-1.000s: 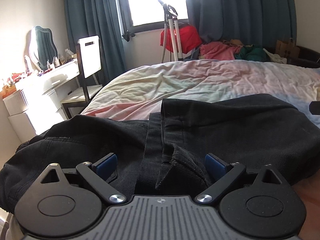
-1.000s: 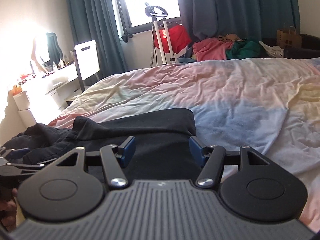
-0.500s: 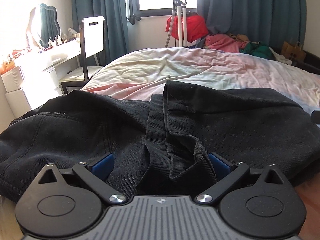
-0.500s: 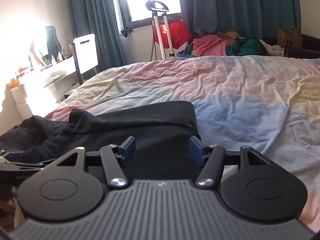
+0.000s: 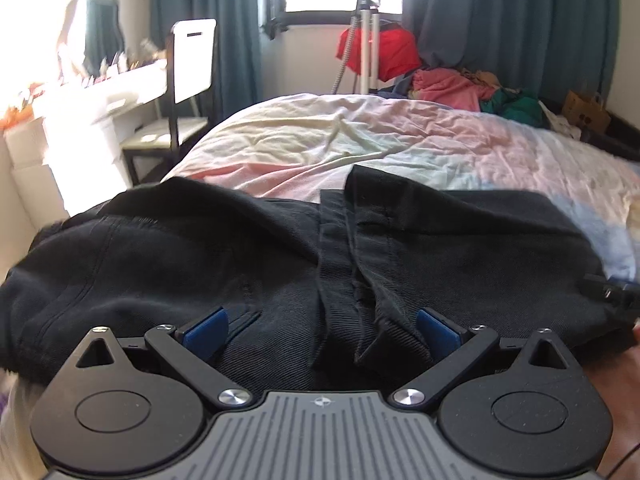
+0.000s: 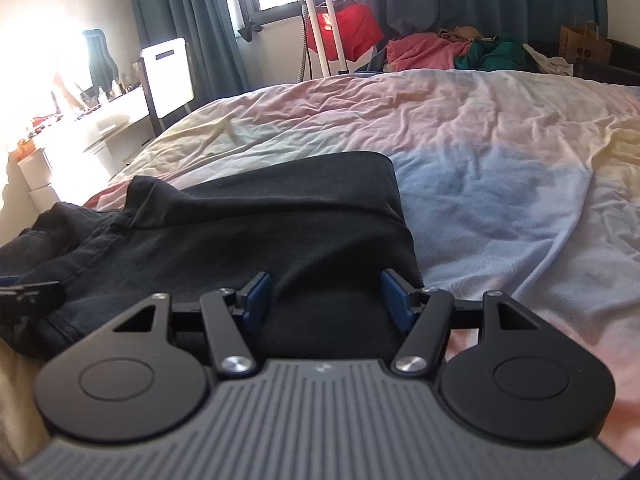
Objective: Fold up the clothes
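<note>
Black trousers (image 5: 280,264) lie spread across the near end of the bed (image 5: 360,152), which has a crumpled cover in soft pink, yellow and blue. The trousers are made of thick, ribbed cloth. In the left wrist view, a long seam with a loose flap runs down the middle of them. The left gripper (image 5: 320,326) sits low over the trousers, right at the near edge. Its two blue fingers (image 5: 206,326) are wide apart, and the seam and flap lie between them, but nothing is squeezed. The right gripper (image 6: 326,296) is at the right end of the same trousers (image 6: 280,220), where the cloth ends in a smooth folded edge beside the blue patch of the cover. Its blue fingers (image 6: 256,294) are wide apart too, with black cloth under and between them, and they do not pinch it. At the far left of the right wrist view you can see a bit of the other gripper. Behind the bed there are dark teal curtains (image 5: 500,20) by a bright window. A heap of pink and green clothes (image 6: 440,48) lies at the far side, near something red (image 6: 348,32) hanging on a white stand (image 6: 320,20). A white chair (image 5: 192,60) stands by a white desk (image 5: 100,96) on the left.
</note>
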{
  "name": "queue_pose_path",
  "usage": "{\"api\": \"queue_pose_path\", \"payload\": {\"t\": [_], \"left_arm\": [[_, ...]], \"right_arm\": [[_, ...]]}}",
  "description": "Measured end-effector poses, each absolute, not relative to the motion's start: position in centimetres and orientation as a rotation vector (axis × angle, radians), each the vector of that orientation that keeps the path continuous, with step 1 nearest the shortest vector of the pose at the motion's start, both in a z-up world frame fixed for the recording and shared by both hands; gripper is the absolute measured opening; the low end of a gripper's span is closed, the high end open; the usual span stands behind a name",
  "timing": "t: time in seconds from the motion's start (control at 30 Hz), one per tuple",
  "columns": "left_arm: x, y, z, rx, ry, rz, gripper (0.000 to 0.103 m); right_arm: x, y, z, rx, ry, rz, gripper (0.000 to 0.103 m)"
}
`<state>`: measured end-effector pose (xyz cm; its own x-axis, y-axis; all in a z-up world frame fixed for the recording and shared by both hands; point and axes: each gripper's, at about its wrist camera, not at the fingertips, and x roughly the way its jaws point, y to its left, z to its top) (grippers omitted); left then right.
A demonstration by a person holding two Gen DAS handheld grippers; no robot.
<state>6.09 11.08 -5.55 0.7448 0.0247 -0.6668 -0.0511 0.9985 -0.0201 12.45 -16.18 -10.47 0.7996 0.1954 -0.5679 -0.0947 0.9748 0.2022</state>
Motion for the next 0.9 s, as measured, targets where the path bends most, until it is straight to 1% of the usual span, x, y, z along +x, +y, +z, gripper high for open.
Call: {"api": "queue_pose_path", "payload": {"t": [0.17,0.27,0.37,0.47,0.53,0.6,0.67,0.73,0.87,0.9], "left_arm": [[4.0,14.7,-2.7,-0.175,0.758,0.131,0.101],[3.5,18.1,-2.3,-0.285,0.795,0.181,0.101],[3.0,22.5,-3.9,-0.513,0.863,0.267,0.101],[2.3,26.8,-6.1,-0.772,0.919,0.346,0.097],[1.6,28.8,-7.9,-0.946,0.901,0.342,0.096],[1.3,30.0,-9.1,-1.04,0.866,0.334,0.096],[1.2,30.7,-9.5,-1.092,0.814,0.332,0.096],[1.9,31.1,-9.2,-1.046,0.783,0.357,0.091],[3.1,32.3,-9.7,-1.049,0.731,0.396,0.091],[3.2,32.7,-9.9,-1.062,0.712,0.409,0.089]], "right_arm": [[12.4,-16.1,-10.4,0.164,0.627,0.152,0.064],[12.4,-16.1,-10.3,0.164,0.628,0.149,0.064],[12.5,-16.0,-10.3,0.163,0.63,0.146,0.064],[12.4,-16.0,-10.3,0.16,0.632,0.142,0.064],[12.3,-16.0,-10.2,0.16,0.632,0.139,0.064],[12.2,-16.1,-10.2,0.165,0.634,0.136,0.064],[12.2,-16.1,-10.1,0.169,0.638,0.131,0.064],[12.2,-16.0,-10.0,0.167,0.64,0.122,0.064],[12.2,-15.7,-10.0,0.153,0.638,0.109,0.064],[12.2,-15.6,-9.9,0.15,0.635,0.109,0.064]]}}
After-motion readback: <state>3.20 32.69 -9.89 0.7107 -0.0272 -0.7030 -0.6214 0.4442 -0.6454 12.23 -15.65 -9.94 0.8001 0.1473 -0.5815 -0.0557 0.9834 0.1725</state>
